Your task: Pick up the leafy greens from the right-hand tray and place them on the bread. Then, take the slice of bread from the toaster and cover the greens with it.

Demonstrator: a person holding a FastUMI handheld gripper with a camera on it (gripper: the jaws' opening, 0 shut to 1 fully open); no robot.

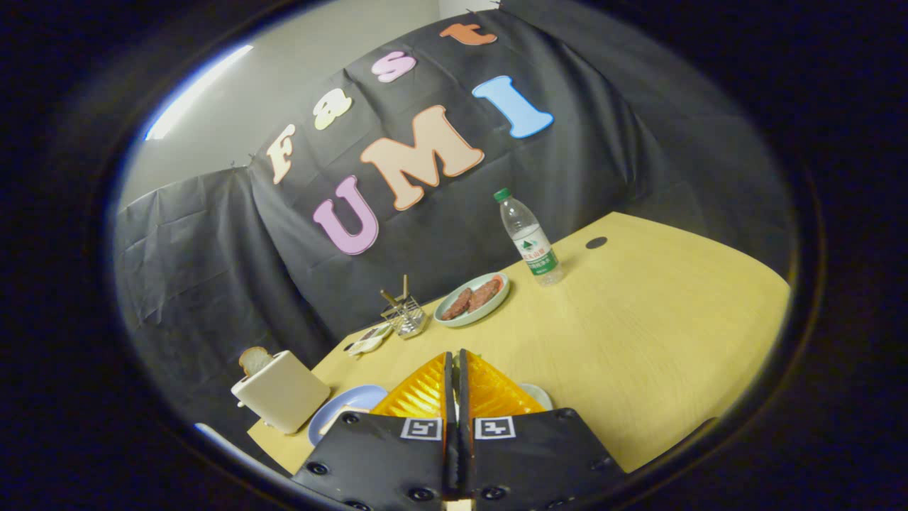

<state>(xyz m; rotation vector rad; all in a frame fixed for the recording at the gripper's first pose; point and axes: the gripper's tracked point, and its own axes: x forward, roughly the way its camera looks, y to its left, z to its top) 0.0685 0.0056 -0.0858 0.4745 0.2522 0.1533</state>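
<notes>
Pale yellow wooden tabletop (638,341) is being shown against black cloth walls, with everything placed here relative to the white boxy toaster (281,392). Nearest, just beside the toaster, the hand-held gripper (455,355) is being held with its fingers pressed nearly together; a sliver of green is being glimpsed at their tips, though whether the leafy greens are being pinched cannot be told. Between toaster and fingers, a round light-blue plate (355,401) is lying with something pale on it. A browned slice of bread (253,360) is sticking up from the toaster. Beyond the toaster, a wire rack (404,317), a pale green dish of brown patties (472,299) and a clear plastic water bottle (529,240) are standing.
</notes>
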